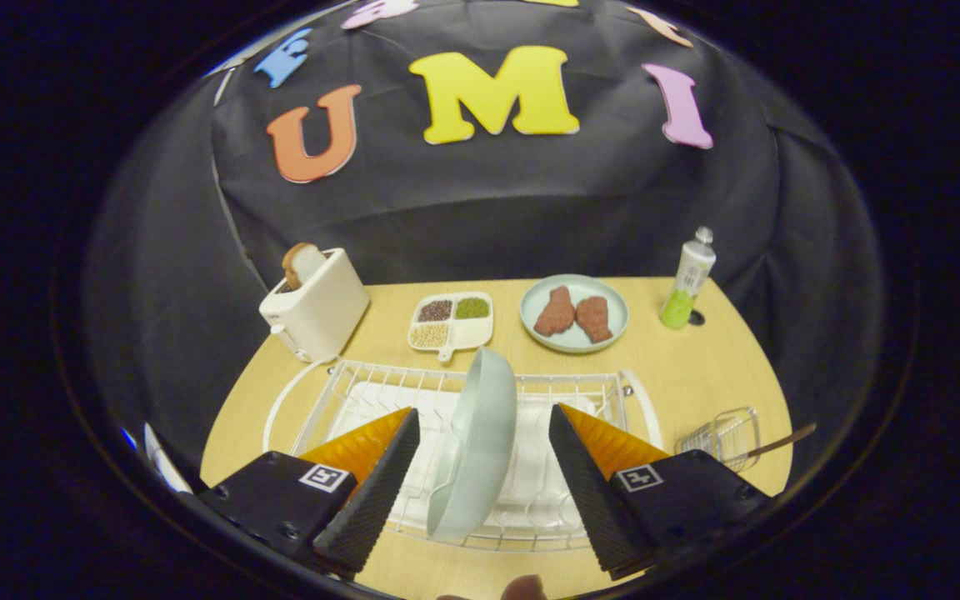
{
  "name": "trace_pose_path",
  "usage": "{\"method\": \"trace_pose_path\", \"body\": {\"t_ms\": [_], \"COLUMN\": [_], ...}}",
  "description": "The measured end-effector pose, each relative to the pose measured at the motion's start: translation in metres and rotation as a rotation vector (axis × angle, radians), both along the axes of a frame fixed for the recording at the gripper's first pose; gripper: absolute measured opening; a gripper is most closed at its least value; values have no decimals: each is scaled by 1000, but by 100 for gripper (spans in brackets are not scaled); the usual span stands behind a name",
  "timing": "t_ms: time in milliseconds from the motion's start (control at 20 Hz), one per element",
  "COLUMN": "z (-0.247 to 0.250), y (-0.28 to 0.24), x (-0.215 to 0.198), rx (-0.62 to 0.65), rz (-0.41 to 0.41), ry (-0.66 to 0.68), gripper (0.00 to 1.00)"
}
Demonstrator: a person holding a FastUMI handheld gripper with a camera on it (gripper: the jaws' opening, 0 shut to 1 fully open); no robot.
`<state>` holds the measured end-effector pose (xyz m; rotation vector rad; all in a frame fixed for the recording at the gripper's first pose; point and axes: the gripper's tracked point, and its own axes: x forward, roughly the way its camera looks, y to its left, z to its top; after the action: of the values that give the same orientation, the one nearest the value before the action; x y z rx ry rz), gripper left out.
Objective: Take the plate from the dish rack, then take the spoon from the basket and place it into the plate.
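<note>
Pale green plate point(473, 446) stands on edge in the dish rack point(530, 392), rim toward 12 o'clock, between wide-open claw point(484, 433) fingers, untouched.

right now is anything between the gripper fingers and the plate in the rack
Nothing visible. The plate stands on edge in the dish rack, already between the open gripper's two fingers, with clear gaps on both sides and neither finger touching it.
</note>
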<state>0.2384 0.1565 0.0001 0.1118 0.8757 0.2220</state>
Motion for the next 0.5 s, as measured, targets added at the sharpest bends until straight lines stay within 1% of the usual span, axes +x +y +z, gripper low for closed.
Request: {"method": "trace_pose_path", "body": {"t_ms": [200,350,400,500], "z": [-13,-24,-30,-38], "y": [3,5,2,-1], "x": [6,8,9,5], "rx": [-25,-43,-51,-66], "rz": [5,-13,-28,-65], "ry": [66,118,140,191], "gripper": [96,87,83,69]}}
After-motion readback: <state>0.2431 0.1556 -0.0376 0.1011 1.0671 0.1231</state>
